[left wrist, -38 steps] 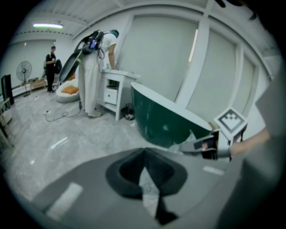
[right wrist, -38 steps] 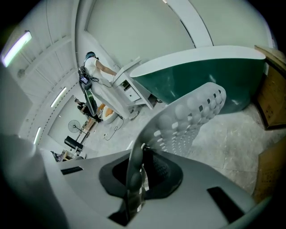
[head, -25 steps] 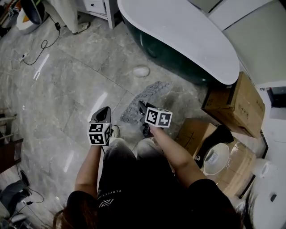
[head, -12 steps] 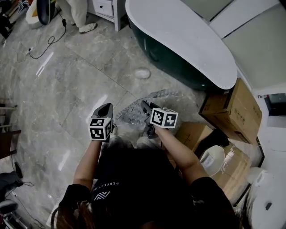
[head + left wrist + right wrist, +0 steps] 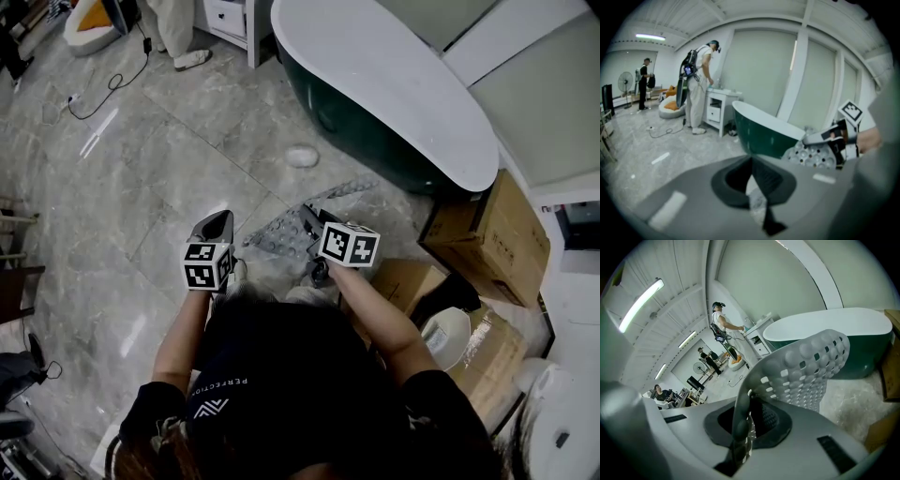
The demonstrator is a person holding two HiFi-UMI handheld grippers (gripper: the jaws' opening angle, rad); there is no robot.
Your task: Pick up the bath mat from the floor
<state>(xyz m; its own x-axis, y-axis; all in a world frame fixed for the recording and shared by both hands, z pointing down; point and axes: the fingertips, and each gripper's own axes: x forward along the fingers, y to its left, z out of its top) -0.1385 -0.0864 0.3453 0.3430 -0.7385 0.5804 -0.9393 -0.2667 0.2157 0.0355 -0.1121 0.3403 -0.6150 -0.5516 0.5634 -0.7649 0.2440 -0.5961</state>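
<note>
The bath mat (image 5: 281, 236) had risen from the floor (image 5: 169, 150) before the bathtub (image 5: 394, 84), near edge clamped in the right gripper's (image 5: 304, 219) jaws, long axis toward the bathtub; the left gripper's (image 5: 223, 219) jaws were together, empty.

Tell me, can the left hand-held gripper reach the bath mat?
Probably yes: the bath mat hangs from the right hand-held gripper, beside the left hand-held gripper, with nothing between them.

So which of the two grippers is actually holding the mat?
The right gripper, closed on the edge of the holed grey bath mat. The left gripper has no mat between its jaws.
</note>
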